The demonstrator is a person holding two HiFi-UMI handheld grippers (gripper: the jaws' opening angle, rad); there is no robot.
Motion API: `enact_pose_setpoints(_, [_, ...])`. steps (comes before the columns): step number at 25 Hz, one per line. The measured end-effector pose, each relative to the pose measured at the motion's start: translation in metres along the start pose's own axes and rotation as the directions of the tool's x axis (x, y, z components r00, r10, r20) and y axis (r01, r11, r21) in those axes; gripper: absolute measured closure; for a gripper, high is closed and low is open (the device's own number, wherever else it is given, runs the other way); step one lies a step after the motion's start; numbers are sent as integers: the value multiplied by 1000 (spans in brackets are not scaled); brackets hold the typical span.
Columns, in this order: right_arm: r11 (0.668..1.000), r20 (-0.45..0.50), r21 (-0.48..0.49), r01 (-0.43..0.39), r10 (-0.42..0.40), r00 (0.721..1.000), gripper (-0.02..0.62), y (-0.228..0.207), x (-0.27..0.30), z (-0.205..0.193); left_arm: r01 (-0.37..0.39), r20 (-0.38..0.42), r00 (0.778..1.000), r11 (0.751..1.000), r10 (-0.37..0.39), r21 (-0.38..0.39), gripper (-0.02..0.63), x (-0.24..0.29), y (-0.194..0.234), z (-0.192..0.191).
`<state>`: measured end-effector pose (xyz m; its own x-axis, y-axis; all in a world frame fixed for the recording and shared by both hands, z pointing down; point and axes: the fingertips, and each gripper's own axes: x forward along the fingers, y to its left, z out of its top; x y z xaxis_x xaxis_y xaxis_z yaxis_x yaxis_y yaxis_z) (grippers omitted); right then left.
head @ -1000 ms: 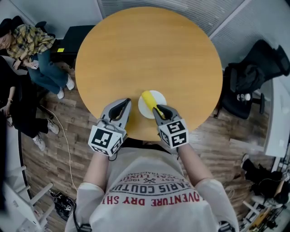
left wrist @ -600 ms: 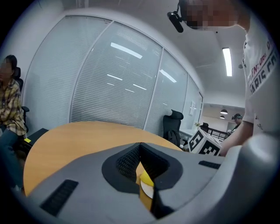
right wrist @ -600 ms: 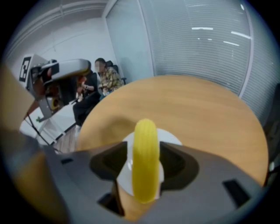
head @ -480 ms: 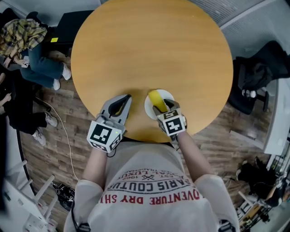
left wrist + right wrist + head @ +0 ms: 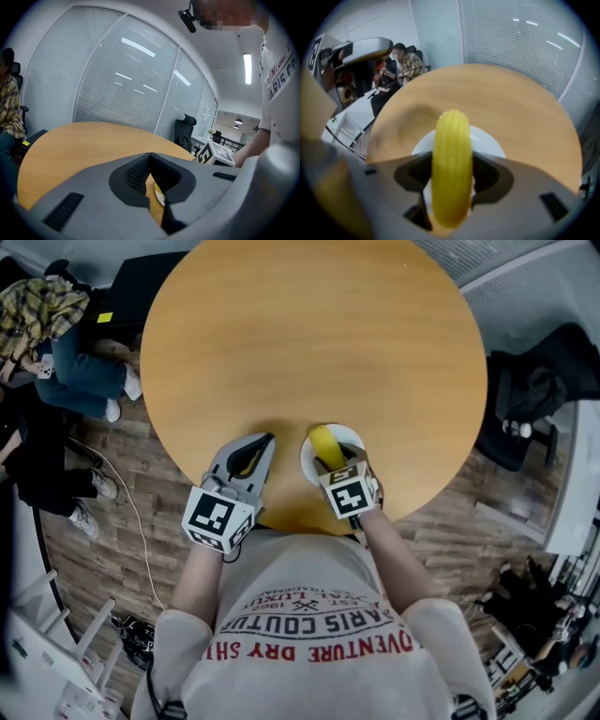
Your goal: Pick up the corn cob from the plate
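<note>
A yellow corn cob (image 5: 325,444) lies on a small white plate (image 5: 353,438) near the front edge of the round wooden table (image 5: 309,334). My right gripper (image 5: 330,466) points steeply down over the cob's near end. In the right gripper view the cob (image 5: 451,140) lies lengthwise between the two jaws of the right gripper (image 5: 451,161), which are opening, with the plate (image 5: 490,143) under it. My left gripper (image 5: 263,441) rests low at the table's edge, left of the plate. Its jaws (image 5: 150,157) meet at the tips with nothing between them.
A seated person in a plaid shirt (image 5: 42,310) and another person are on the floor side at the far left. A black office chair (image 5: 539,390) stands to the right of the table. A cable (image 5: 131,531) runs across the wooden floor.
My right gripper has dropped and tipped downward over the cob, and its jaws have spread from shut to wide. The left gripper has sunk slightly toward the table edge.
</note>
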<state>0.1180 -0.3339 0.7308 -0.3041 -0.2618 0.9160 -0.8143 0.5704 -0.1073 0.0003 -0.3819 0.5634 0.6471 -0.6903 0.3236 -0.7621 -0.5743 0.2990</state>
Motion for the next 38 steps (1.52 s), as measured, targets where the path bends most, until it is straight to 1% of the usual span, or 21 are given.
enact_pose_setpoints(5, [1000,-18,-8,-7,7,1000,334,-2,0,1,-8,-13,1000,1000,8,1,574,-1,4,-1])
enact_pose_setpoints(9, [1000,11,-1,-30,30,999,334,1,-6,-3,-26,-20,999,1000,26,4,574,-4,3,-2])
enact_pose_setpoints(11, [998,48,33,-52,50,998,334,2,-15,0,-24,-17,1000,1000,24,13,574,-5,-2,1])
enact_pose_setpoints(14, [995,138,75,-66,55,989,334,-3,-36,13,-22,-9,1000,999,23,34,574,-7,-12,8])
enact_pose_setpoints(17, [996,256,77,-55,33,966,334,-11,-64,34,-30,7,1000,998,30,54,574,-7,-22,18])
enact_pose_setpoints(20, [998,365,57,-23,1,931,334,-19,-99,56,-50,24,999,996,48,71,574,-9,-32,32])
enact_pose_setpoints(23, [998,457,63,-20,-11,890,334,-27,-133,74,-68,52,997,994,64,89,574,-9,-43,50])
enact_pose_setpoints(28, [998,611,59,-23,-18,791,334,-34,-194,98,-80,118,991,989,65,128,574,-4,-65,84])
enact_pose_setpoints(32, [999,688,51,-10,-28,725,334,-42,-237,110,-88,177,982,982,58,166,574,-6,-83,114])
enact_pose_setpoints(35, [999,731,53,2,-40,681,334,-49,-264,111,-94,210,976,980,56,178,574,-9,-96,130])
enact_pose_setpoints(38, [999,775,53,5,-44,630,334,-55,-288,112,-106,241,969,976,58,192,574,-12,-107,142])
